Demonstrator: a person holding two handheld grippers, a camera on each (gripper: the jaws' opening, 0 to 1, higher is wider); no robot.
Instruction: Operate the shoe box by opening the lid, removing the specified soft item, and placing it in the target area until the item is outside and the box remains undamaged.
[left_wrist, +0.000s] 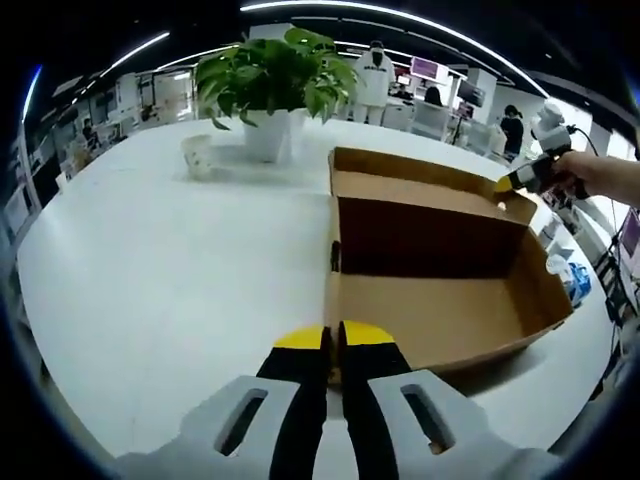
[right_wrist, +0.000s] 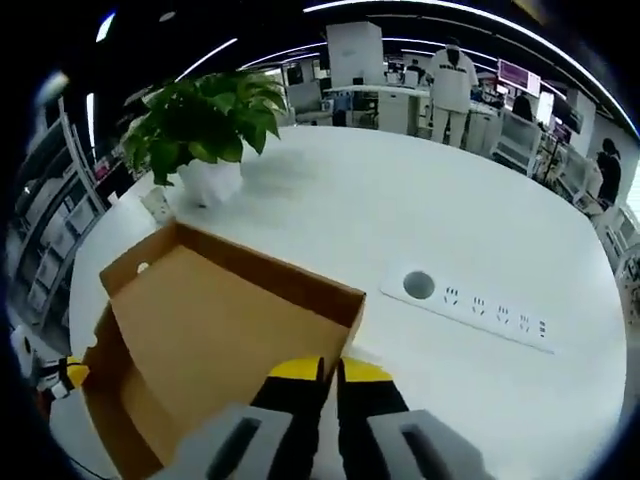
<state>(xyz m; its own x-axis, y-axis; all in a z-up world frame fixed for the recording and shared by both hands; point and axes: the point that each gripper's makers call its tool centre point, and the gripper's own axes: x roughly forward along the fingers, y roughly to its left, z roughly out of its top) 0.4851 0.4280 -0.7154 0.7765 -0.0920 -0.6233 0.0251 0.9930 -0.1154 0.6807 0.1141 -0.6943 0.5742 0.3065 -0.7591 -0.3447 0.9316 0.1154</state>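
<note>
The brown cardboard shoe box (left_wrist: 470, 310) lies open on the white table (left_wrist: 170, 280), and its inside looks bare. Its lid (left_wrist: 420, 180) is folded back behind it. My left gripper (left_wrist: 333, 338), with yellow tips, is shut on the box's near end wall. A hand holds my right gripper (left_wrist: 522, 180) at the lid's far corner. In the right gripper view, the right gripper (right_wrist: 330, 370) is shut on the edge of the lid (right_wrist: 230, 310). The left gripper's yellow tip (right_wrist: 68, 374) shows at the box's far end.
A leafy plant in a white pot (left_wrist: 270, 95) and a small white cup (left_wrist: 198, 155) stand behind the box. A socket panel (right_wrist: 470, 300) is set into the tabletop right of the lid. People stand at desks beyond the table. The table edge curves close on the right.
</note>
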